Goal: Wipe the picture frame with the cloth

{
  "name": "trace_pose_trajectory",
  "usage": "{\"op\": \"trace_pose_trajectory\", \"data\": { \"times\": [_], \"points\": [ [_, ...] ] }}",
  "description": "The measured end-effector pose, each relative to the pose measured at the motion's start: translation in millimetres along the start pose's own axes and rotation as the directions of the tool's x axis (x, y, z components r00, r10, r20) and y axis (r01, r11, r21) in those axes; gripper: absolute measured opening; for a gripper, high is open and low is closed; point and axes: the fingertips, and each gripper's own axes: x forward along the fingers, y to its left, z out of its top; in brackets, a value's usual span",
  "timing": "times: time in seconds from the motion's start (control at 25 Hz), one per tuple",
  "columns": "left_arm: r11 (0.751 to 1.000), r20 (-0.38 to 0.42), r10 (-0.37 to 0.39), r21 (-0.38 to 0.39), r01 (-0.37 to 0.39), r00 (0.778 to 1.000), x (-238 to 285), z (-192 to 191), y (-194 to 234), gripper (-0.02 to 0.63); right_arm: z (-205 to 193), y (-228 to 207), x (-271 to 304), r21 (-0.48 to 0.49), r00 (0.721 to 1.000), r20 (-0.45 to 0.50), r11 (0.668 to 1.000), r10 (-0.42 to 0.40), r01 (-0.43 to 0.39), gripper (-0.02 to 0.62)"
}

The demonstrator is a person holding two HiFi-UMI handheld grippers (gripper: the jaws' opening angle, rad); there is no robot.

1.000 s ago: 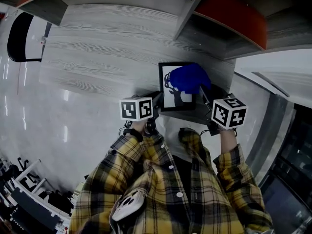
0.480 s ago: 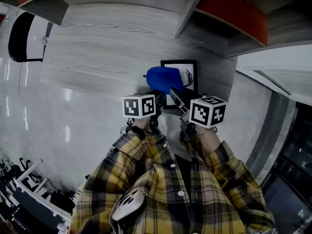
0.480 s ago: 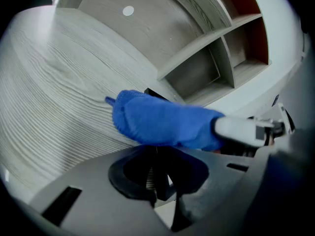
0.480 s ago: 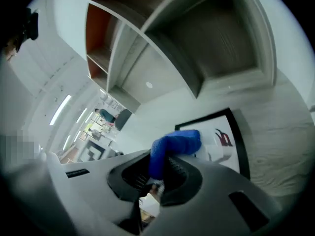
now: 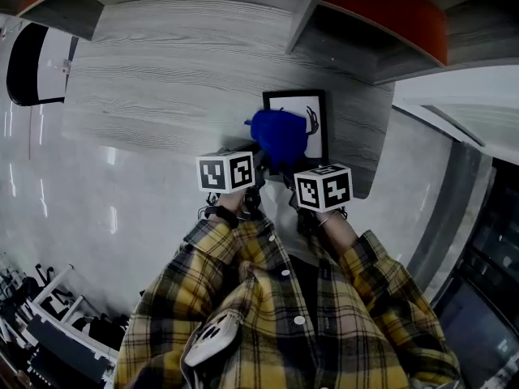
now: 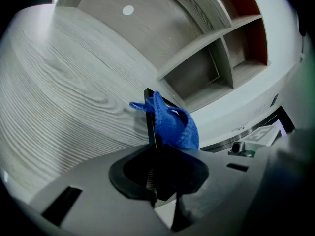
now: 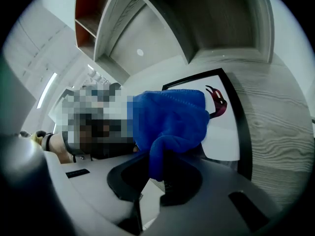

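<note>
Left gripper (image 6: 156, 175) jaws clamped on the picture frame (image 7: 224, 132) edge. Right gripper (image 7: 158, 175) jaws pinch the cloth (image 7: 170, 119), pressed on the glass at 8 o'clock. Frame's on the worktop (image 5: 178, 63). Mid-wipe, I'd say; next, sweep toward uncovered 2 o'clock.

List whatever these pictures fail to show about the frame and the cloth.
Picture frame: much of its drawing, under the cloth in the head and right gripper views.
Its face, left gripper view: seen edge-on in the left tool.
Its near edge, head view: behind the cloth and marker cubes.
Cloth's gripped end, right gripper view: sunk in the right tool.
</note>
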Motion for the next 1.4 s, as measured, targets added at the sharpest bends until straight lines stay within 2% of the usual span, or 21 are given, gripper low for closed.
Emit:
{"op": "trace_pose_trajectory", "data": {
  "times": [0.16,0.56,0.84,1.08,1.24,1.4],
  "points": [
    [1.000,-0.002,-0.002,-0.004,0.002,1.000,-0.4,0.2,-0.7,0.067,0.1,-6.0,-2.7,-0.029,1.000,-0.014,0.999,-0.015,0.015,0.041],
    [1.000,0.006,0.000,-0.020,0.000,1.000,0.1,0.0,0.3,0.067,1.4,-68.2,-41.3,-0.062,0.986,0.005,0.985,-0.164,0.164,0.041],
    [1.000,0.013,0.007,-0.025,-0.007,1.000,-2.5,0.8,-0.8,0.067,1.8,-100.9,-77.6,0.024,0.976,0.050,0.977,-0.211,0.210,0.041],
    [1.000,0.017,0.011,-0.027,-0.010,1.000,-0.5,0.9,1.0,0.067,-12.6,-141.4,-91.5,0.064,0.958,0.027,0.956,-0.287,0.285,0.041],
    [1.000,0.008,0.008,-0.006,-0.008,1.000,0.2,0.8,1.1,0.067,-7.3,-141.4,-103.3,0.073,0.956,0.068,0.958,-0.284,0.279,0.041],
    [1.000,-0.009,-0.004,0.029,0.004,1.000,-6.8,1.9,-0.1,0.069,15.9,-112.4,-126.5,0.056,0.957,0.178,0.974,-0.227,0.220,0.041]
  ]
}}
